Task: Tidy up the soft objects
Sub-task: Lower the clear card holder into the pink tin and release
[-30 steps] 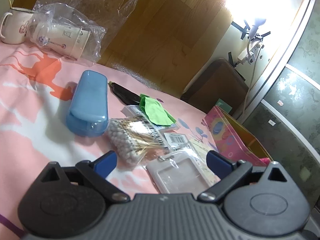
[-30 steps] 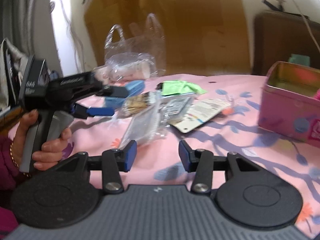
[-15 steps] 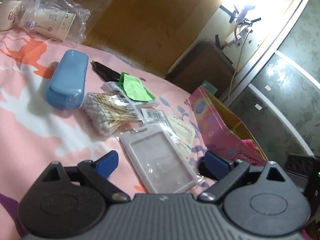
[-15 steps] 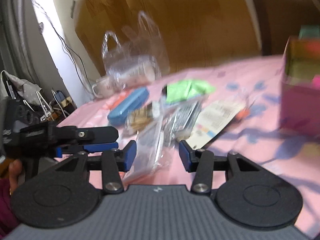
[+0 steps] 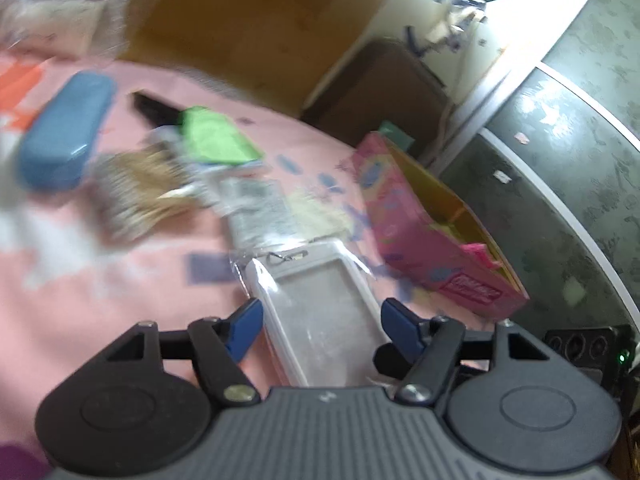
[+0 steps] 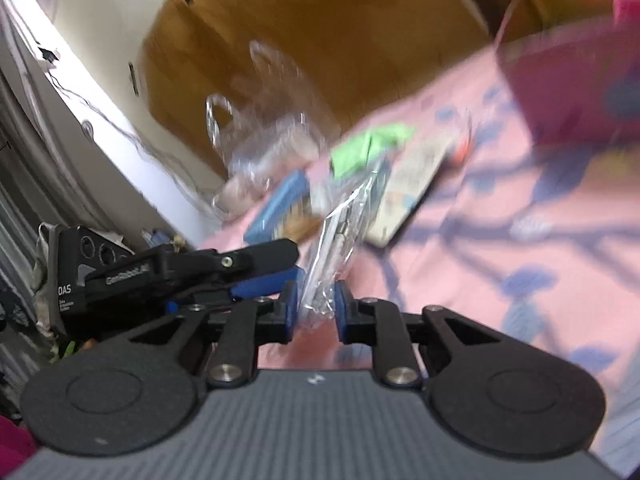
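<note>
A clear card holder [image 5: 320, 304] in crinkly plastic wrap lies on the pink bedcover [image 5: 100, 300]. My left gripper [image 5: 322, 316] straddles it across its width, jaws closing, and the blue pads touch its two long edges. In the right wrist view the card holder [image 6: 340, 232] shows edge-on. My right gripper [image 6: 316, 306] is closing too, with its pads pinching the near end of the wrap. The left gripper [image 6: 276, 272] reaches in from the left there. Both views are blurred.
A pink tin box [image 5: 420, 220] stands open to the right. Behind the holder lie a barcode packet [image 5: 256, 208], cotton swabs [image 5: 136, 196], a green cloth [image 5: 212, 140] and a blue case [image 5: 64, 128]. A clear bag of cups [image 5: 52, 20] sits far left.
The left gripper has moved forward over the card holder and its jaws have narrowed onto it. The right gripper has rolled, come up to the holder's end and narrowed on the wrap.
</note>
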The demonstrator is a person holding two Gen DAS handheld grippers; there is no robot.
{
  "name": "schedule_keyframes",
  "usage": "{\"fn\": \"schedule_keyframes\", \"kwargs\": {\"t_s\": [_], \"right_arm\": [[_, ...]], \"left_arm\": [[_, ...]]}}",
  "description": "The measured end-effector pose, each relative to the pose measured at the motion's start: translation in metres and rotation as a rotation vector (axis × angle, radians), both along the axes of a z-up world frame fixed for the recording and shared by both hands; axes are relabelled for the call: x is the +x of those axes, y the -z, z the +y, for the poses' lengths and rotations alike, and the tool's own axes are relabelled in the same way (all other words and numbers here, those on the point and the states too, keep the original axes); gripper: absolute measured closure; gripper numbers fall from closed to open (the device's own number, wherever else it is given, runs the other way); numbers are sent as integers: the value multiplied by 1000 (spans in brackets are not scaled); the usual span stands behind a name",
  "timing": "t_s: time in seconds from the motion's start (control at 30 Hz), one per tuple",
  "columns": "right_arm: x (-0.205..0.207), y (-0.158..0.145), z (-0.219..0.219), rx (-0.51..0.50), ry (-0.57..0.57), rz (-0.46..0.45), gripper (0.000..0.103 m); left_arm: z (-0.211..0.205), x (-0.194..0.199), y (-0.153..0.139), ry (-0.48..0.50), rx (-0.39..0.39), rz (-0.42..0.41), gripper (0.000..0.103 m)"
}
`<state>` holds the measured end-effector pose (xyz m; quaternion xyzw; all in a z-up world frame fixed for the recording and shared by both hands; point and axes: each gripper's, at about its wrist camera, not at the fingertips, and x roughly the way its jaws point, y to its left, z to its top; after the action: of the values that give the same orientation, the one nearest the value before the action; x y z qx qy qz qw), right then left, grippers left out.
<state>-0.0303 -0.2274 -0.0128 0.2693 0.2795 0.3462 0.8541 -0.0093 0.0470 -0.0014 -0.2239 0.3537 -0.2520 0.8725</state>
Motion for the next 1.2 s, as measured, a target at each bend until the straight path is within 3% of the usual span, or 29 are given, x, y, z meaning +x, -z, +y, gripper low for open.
{"fn": "schedule_keyframes", "kwargs": {"t_s": [0.2,0.3,0.5,0.57,0.67,0.8,1.0,1.2], "right_arm": [[-10,-39,-49,-13,196,-178,81],[-4,-50,-83,-15,316,-216,81],[35,-42,-130,-50,503,-170,78],[51,-33,-135,-62,548,-131,71],[57,-31,-137,-126,638,-142,68],[41,-29,-151,-58,682,-175,67],[7,-33,-128,-69,700,-260,67],[-4,-29,-66,-166,572,-305,64]], "left_arm": [[-55,27,-49,122,-2,-115,36],[-98,49,-76,201,7,-189,36],[-193,110,-95,314,2,-186,33],[-221,122,-91,307,66,-196,33],[-244,130,-79,290,162,-182,32],[-225,119,-74,277,141,-183,22],[-169,87,-83,201,113,-247,21],[-115,42,-70,99,222,-261,19]]}}
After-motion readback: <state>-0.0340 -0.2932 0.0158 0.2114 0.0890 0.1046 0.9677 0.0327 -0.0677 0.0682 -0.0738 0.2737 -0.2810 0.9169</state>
